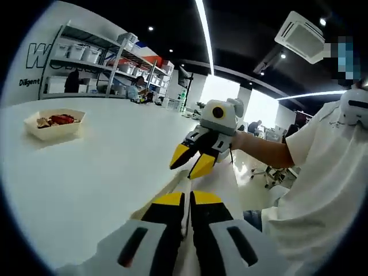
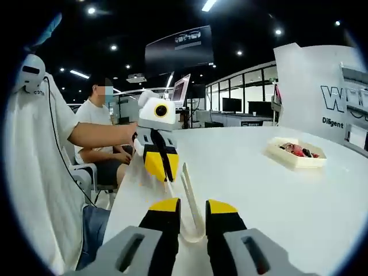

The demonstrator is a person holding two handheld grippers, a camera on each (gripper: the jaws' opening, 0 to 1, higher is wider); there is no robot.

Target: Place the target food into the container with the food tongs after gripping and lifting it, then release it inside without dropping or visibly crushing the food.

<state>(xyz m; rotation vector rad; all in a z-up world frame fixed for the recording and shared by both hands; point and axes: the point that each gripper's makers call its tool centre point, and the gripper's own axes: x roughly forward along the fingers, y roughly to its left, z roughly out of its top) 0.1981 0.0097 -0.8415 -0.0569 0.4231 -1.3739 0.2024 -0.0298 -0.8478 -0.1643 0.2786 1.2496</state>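
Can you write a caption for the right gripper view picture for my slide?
Both grippers, right and left, meet at white tongs on a white table; food tray waits beyond.

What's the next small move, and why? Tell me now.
Probably close the right gripper on the tongs: their bend lies between its open fingers on the table, while the left gripper seems to pinch their arms. The food tray sits far off.

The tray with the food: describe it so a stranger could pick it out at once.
Start from the big white table and look to its far side, toward the white wall with dark lettering. There sits a shallow cream tray, alone and apart from both grippers. It holds reddish and brown food pieces, the one spot of colour on the tabletop.
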